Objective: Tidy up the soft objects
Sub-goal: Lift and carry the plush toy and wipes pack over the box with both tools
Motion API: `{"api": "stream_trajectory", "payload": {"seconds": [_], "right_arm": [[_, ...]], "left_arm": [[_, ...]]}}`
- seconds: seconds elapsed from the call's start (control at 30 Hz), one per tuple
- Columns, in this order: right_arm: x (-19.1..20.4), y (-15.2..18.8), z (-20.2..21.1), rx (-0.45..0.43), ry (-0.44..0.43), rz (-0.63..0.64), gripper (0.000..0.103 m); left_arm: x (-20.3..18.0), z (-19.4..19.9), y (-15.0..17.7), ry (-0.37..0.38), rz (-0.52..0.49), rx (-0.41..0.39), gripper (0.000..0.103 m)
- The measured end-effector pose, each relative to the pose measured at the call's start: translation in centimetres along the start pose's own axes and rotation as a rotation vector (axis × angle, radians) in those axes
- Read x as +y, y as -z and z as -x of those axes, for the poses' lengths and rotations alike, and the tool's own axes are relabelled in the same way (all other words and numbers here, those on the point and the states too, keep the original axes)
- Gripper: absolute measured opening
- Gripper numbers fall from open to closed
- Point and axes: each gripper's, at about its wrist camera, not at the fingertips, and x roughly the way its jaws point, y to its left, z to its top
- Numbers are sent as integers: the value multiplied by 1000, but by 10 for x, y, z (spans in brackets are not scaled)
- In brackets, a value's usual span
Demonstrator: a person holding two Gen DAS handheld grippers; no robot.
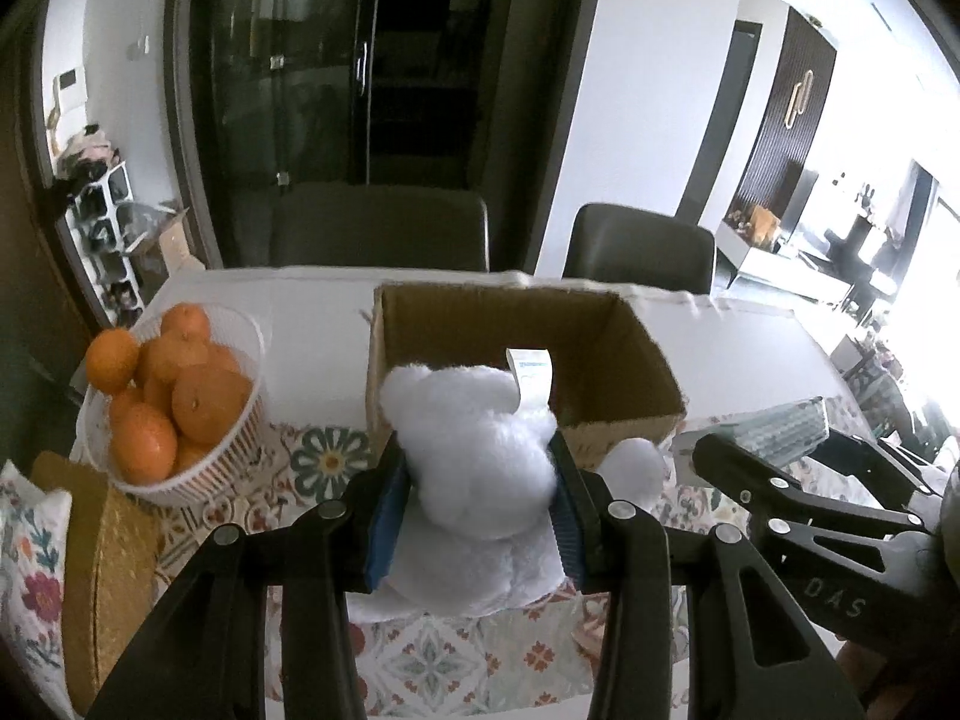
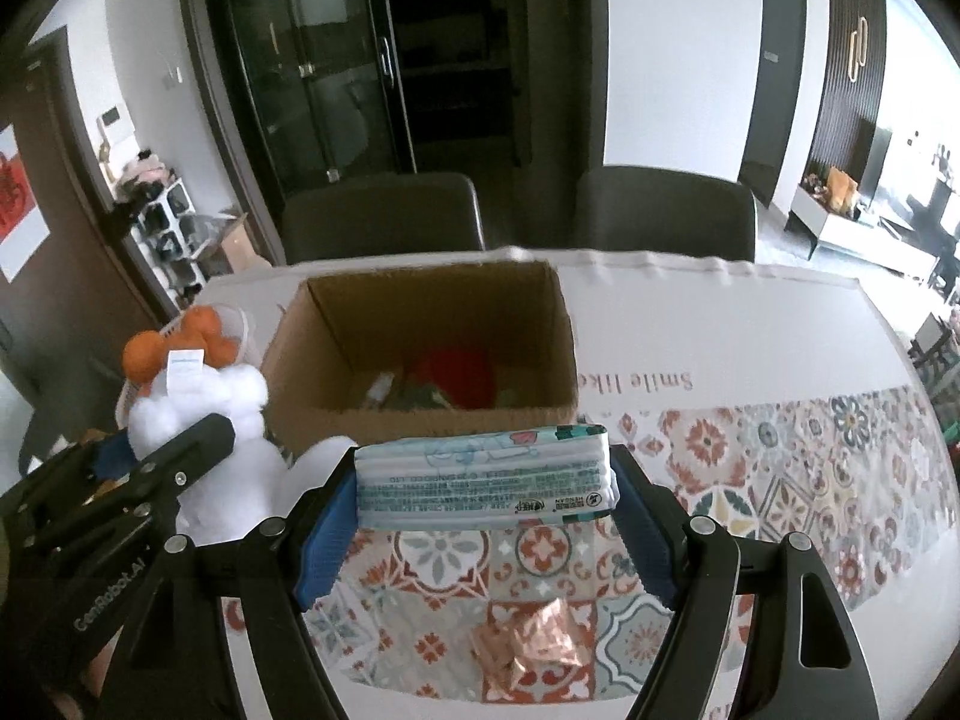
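My left claw (image 1: 480, 504) is clamped on a fluffy white plush bear (image 1: 480, 450), held just above the patterned bench (image 2: 780, 468). My right claw (image 2: 483, 510) is squeezed on a tissue pack (image 2: 483, 477). Right past both sits the open cardboard box (image 2: 420, 414), with a basket of oranges (image 1: 180, 414) off to its left.

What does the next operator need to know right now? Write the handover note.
Left claw: shut on the white plush bear, held just short of the cardboard box.
Right claw: shut on the tissue pack, also in front of the box.
Done: some items, one red, already lie in the box.
Left: drop both in; a crumpled copper foil piece remains on the tablecloth.
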Motion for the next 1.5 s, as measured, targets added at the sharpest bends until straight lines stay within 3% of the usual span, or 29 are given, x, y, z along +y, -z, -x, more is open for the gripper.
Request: {"api": "stream_trajectory", "payload": {"seconds": [0.43, 0.87, 1.0, 1.5], "right_arm": [[8, -38, 11, -64, -3, 26, 78], [1, -73, -24, -4, -16, 41, 78], [-2, -81, -41, 33, -31, 46, 78], [-2, -94, -123, 217, -48, 102, 78]], "left_arm": [[-6, 3, -44, -20, -54, -69, 43], [-10, -25, -76, -60, -117, -75, 43], [-8, -40, -85, -21, -124, -39, 43], [-5, -117, -96, -50, -211, 124, 43]]}}
